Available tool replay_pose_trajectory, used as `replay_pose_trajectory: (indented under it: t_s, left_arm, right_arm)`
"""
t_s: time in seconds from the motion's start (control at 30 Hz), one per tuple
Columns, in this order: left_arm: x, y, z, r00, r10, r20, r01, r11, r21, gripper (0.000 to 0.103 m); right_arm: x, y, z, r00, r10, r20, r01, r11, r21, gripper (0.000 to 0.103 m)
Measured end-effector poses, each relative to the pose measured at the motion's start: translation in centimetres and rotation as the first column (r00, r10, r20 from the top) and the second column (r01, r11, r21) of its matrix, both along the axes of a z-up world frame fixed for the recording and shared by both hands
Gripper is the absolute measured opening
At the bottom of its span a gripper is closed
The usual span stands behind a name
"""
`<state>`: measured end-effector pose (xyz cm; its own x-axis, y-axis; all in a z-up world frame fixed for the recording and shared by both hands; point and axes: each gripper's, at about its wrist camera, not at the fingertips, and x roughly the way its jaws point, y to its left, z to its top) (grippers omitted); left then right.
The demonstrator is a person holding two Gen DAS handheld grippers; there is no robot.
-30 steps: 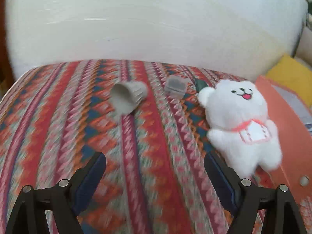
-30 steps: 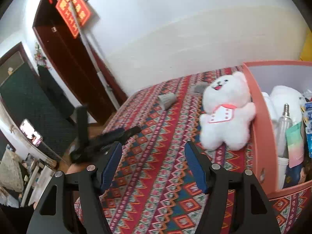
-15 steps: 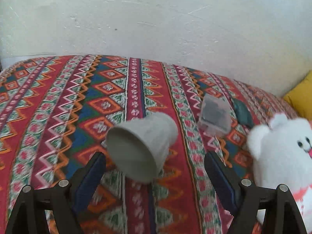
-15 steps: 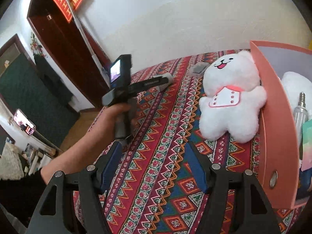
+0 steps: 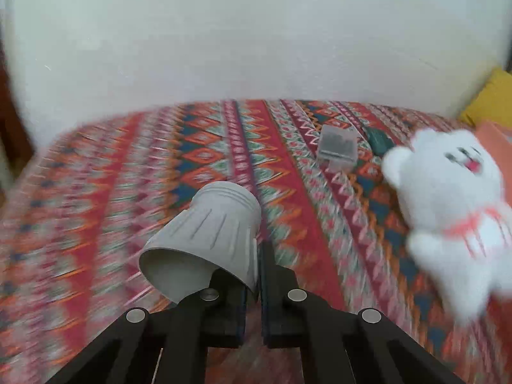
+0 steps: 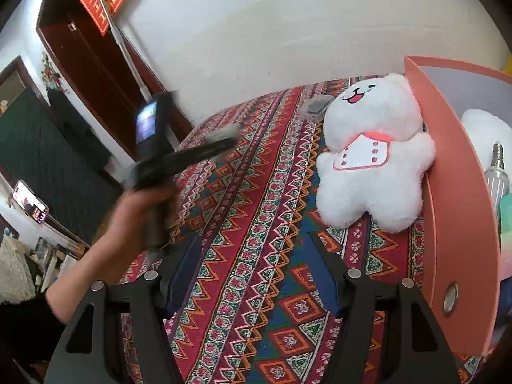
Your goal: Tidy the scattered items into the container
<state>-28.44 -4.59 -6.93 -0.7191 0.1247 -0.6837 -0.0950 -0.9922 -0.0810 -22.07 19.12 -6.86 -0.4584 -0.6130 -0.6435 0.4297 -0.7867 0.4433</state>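
A grey ribbed cup (image 5: 211, 233) lies tilted with its mouth toward me, lifted just above the patterned bedspread (image 5: 192, 160). My left gripper (image 5: 257, 256) is closing tight on the cup's rim wall, one finger inside the mouth and one outside. In the right wrist view the left gripper (image 6: 220, 142) shows blurred in a person's hand (image 6: 140, 211). A white plush bear (image 6: 374, 153) lies against the orange container (image 6: 460, 192). A small clear box (image 5: 337, 147) and a dark green item (image 5: 379, 137) lie near the wall. My right gripper (image 6: 254, 243) hangs open over bare bedspread.
The container holds a light bulb (image 6: 496, 169), a white soft thing (image 6: 489, 128) and other items. A yellow cushion (image 5: 492, 99) sits behind it. The white wall runs along the bed's far edge. A dark doorway (image 6: 80, 73) stands beyond the bed's left edge.
My left gripper went forward to the grey cup, shut on its rim and pulled back with it. The right gripper sank a little; the bear and container look nearer.
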Motion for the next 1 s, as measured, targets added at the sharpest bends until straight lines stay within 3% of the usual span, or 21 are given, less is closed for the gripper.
replay_pose_trajectory:
  t_s: [0.17, 0.3, 0.43, 0.57, 0.73, 0.83, 0.93, 1.0]
  left_arm:
    - [7.8, -4.8, 0.1, 0.997, 0.068, 0.033, -0.068, 0.998, 0.002, 0.002]
    - [9.6, -6.7, -0.5, 0.996, 0.090, 0.028, -0.090, 0.996, -0.001, 0.002]
    - [9.8, -8.5, -1.1, 0.994, 0.107, 0.036, -0.108, 0.993, 0.042, 0.003]
    - [9.3, -10.1, -1.4, 0.994, 0.103, 0.045, -0.107, 0.991, 0.085, 0.003]
    - [7.8, -10.7, -1.7, 0.994, 0.104, 0.039, -0.107, 0.990, 0.091, 0.003]
    - [6.8, -10.6, -1.4, 0.995, 0.098, 0.028, -0.100, 0.991, 0.086, 0.003]
    - [6.4, -10.2, -1.3, 0.996, 0.083, 0.024, -0.085, 0.993, 0.083, 0.003]
    - [6.4, -10.0, -1.3, 0.997, 0.078, 0.024, -0.080, 0.994, 0.077, 0.003]
  right_arm:
    - [0.5, -1.7, -0.3, 0.999, 0.028, 0.020, -0.028, 1.000, -0.012, 0.070]
    - [-1.0, -4.1, 0.4, 0.999, 0.010, 0.037, -0.009, 1.000, -0.025, 0.070]
    - [-6.3, -8.0, 1.8, 0.996, -0.088, 0.002, 0.087, 0.994, 0.063, 0.070]
    - [-15.4, -11.9, 0.7, 0.973, -0.232, -0.005, 0.226, 0.943, 0.243, 0.070]
    - [-27.1, -13.0, -3.3, 0.902, -0.432, 0.002, 0.394, 0.824, 0.407, 0.070]
    - [-31.6, -12.8, -6.1, 0.863, -0.504, 0.042, 0.431, 0.776, 0.460, 0.070]
    - [-33.9, -12.8, -8.4, 0.854, -0.512, 0.087, 0.412, 0.770, 0.487, 0.068]
    - [-33.5, -13.7, -8.0, 0.887, -0.459, 0.044, 0.377, 0.776, 0.505, 0.055]
